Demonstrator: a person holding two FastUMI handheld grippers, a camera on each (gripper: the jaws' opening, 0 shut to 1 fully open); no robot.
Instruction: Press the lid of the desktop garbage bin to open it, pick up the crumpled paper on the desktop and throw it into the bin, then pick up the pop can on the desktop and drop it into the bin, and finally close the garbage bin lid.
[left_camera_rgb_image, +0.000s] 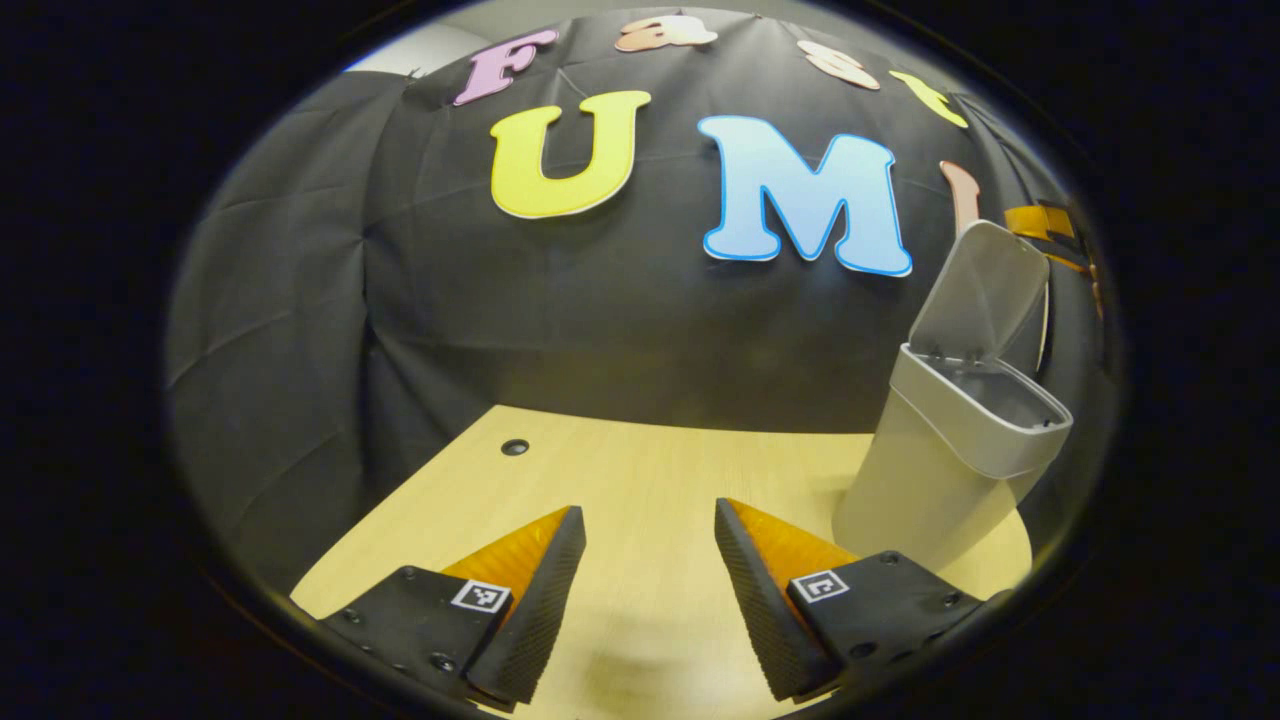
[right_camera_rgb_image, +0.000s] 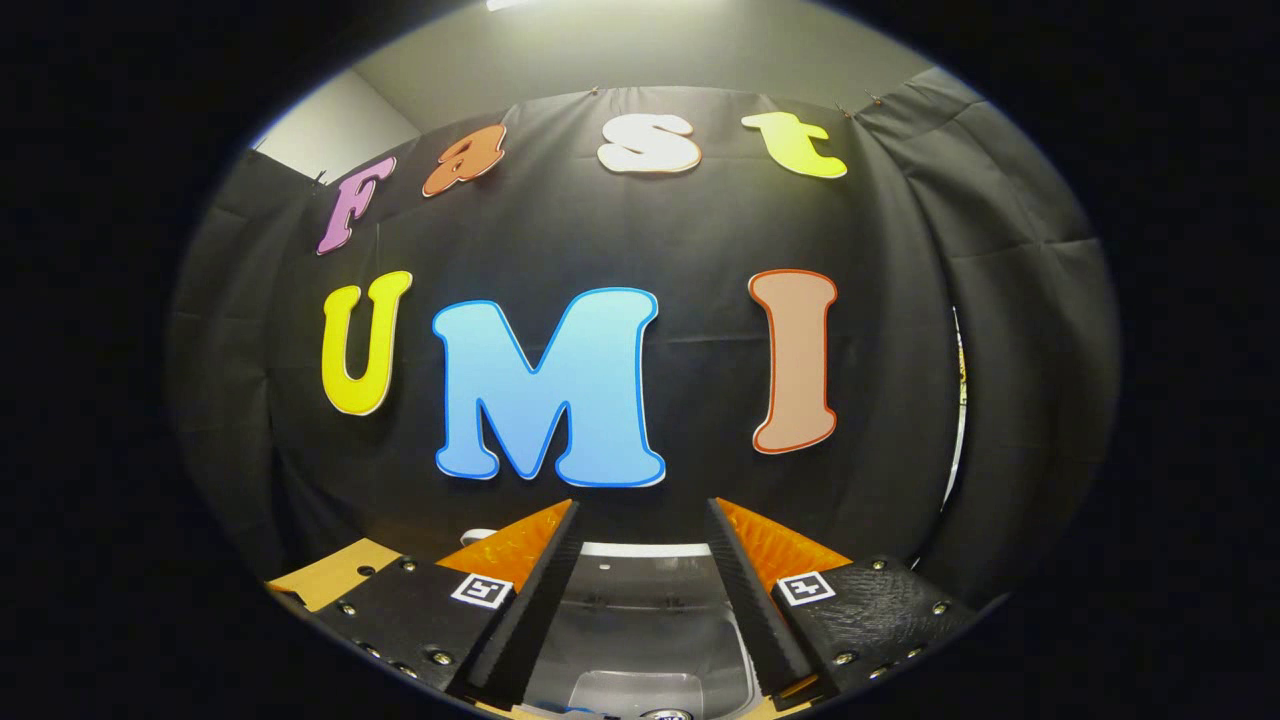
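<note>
The pale grey desktop bin (left_camera_rgb_image: 925, 480) stands on the wooden table (left_camera_rgb_image: 640, 470) at the right of the left gripper view, its lid (left_camera_rgb_image: 975, 295) tipped up and the mouth open. My left gripper (left_camera_rgb_image: 650, 510) hovers low over the table to the bin's left, open, with nothing between its fingers. An orange and black part (left_camera_rgb_image: 1042, 225) peeks out behind the lid's top. In the right gripper view my right gripper (right_camera_rgb_image: 642, 510) is open directly above the open bin (right_camera_rgb_image: 640, 640), looking down into it. A scrap of blue and a round metallic bit (right_camera_rgb_image: 665, 714) show at the bottom edge, too cut off to identify.
The black cloth wall closes the back and both sides of the table. A small round hole (left_camera_rgb_image: 514, 447) sits in the table near the far left. A corner of the table (right_camera_rgb_image: 335, 575) shows left of the right gripper.
</note>
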